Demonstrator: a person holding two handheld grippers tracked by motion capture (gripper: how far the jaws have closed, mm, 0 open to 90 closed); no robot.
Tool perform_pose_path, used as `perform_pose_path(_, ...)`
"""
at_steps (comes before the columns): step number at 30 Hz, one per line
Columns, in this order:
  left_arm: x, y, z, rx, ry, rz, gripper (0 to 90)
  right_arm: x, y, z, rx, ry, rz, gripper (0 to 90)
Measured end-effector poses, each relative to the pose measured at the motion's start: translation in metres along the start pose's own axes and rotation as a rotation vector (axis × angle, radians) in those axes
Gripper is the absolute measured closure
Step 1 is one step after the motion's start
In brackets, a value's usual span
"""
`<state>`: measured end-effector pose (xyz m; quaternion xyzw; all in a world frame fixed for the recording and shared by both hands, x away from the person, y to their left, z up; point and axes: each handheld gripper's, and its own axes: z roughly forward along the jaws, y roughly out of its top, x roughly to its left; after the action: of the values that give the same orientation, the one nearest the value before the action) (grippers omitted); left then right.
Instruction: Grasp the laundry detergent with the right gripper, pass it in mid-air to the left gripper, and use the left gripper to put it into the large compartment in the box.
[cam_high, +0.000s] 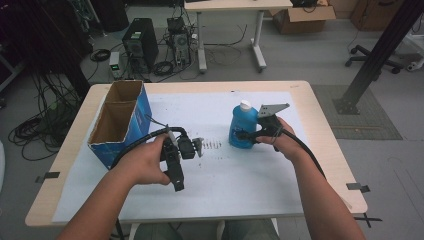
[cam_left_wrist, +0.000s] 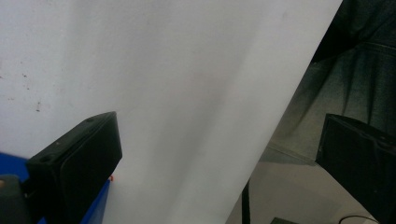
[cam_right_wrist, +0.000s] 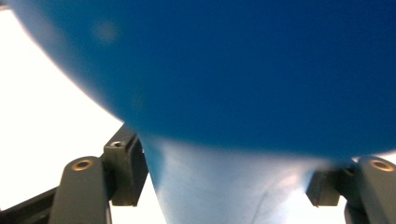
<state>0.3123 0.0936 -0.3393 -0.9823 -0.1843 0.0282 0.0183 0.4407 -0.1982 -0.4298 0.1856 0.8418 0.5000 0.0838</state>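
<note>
— Where, the blue bottle (cam_high: 243, 125)?
— Upright on the white sheet (cam_high: 225, 170) covering the desk (cam_high: 320, 115), right of centre, white cap (cam_high: 245, 105) on top. Well apart from the open blue cardboard box (cam_high: 120, 122) at the left.
— Right gripper (cam_high: 250, 134)?
— Fingers (cam_right_wrist: 122, 168) either side of the bottle's lower body, closed in against it from the right; apparently gripping, though true pressure hard to judge.
— Left gripper (cam_high: 176, 167)?
— Held above the sheet near centre, fingers (cam_left_wrist: 74, 163) spread wide, nothing between them.
— Handling?
— Probably smooth plastic, rounded, likely slippery; possibly weighty if full of liquid. Walls may give under a hard squeeze. Best taken low on the body, across the narrower sides, kept upright.
</note>
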Motion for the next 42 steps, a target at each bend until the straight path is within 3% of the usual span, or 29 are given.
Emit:
perform_pose_path(5,0.001,0.0,0.0,0.003,0.0,-0.002,0.5,0.002,0.0,0.002,-0.006,0.005,-0.03,40.7)
perform_pose_path(21,-0.001,0.004,-0.006,-0.014,0.008,0.005,0.5,0.007,0.002,0.0,-0.002,0.028,-0.065,45.1)
perform_pose_path(32,0.001,0.0,-0.032,-0.049,0.033,0.002,0.4,0.023,0.032,-0.032,-0.033,0.141,-0.109,45.1)
perform_pose_path(39,-0.001,0.002,-0.051,-0.055,0.051,0.012,0.4,0.04,0.048,-0.045,-0.017,0.217,-0.162,45.0)
perform_pose_path(42,-0.005,0.003,-0.062,-0.062,0.063,0.021,0.4,0.051,0.052,-0.046,0.001,0.243,-0.215,45.0)
